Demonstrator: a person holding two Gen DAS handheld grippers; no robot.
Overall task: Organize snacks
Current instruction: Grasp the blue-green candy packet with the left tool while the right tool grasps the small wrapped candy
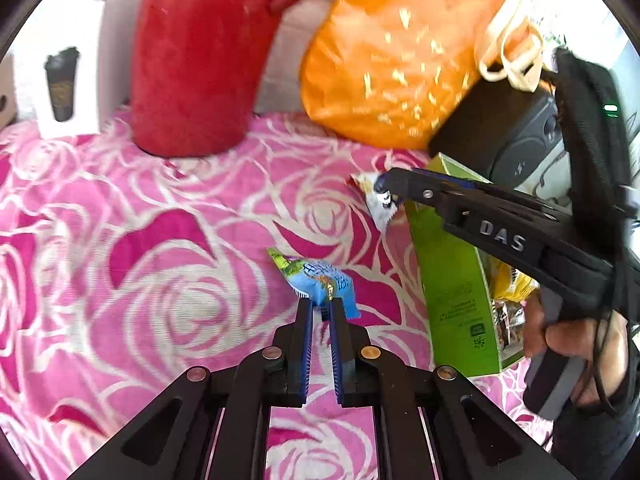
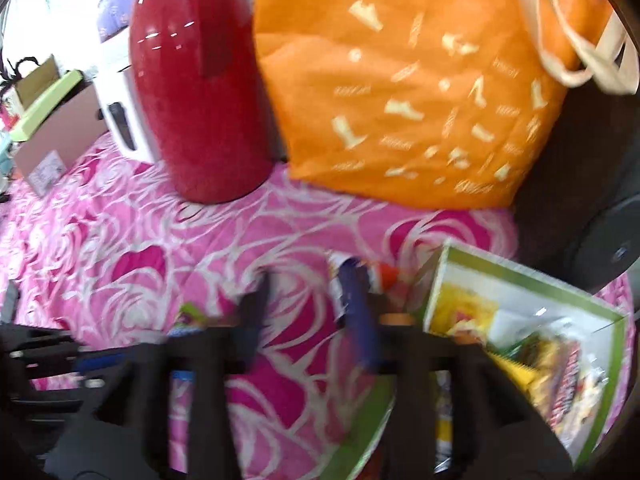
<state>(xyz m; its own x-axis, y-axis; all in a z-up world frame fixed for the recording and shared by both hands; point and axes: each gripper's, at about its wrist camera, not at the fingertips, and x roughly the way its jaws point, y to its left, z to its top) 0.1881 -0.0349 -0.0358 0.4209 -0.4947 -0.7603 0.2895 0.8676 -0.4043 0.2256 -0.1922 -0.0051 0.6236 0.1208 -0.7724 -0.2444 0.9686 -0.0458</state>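
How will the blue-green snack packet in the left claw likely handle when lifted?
The blue-green snack packet looks thin and crinkled, so it is probably light and floppy. The left claw pinches only its near edge, so it may droop or swing. Its glossy film could slip.

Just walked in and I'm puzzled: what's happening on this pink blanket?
A person is sorting snacks with two handheld grippers. The left gripper is pinching a blue snack packet lying on the rose-patterned blanket. The right gripper is at a white snack packet beside the open green box already holding snacks.
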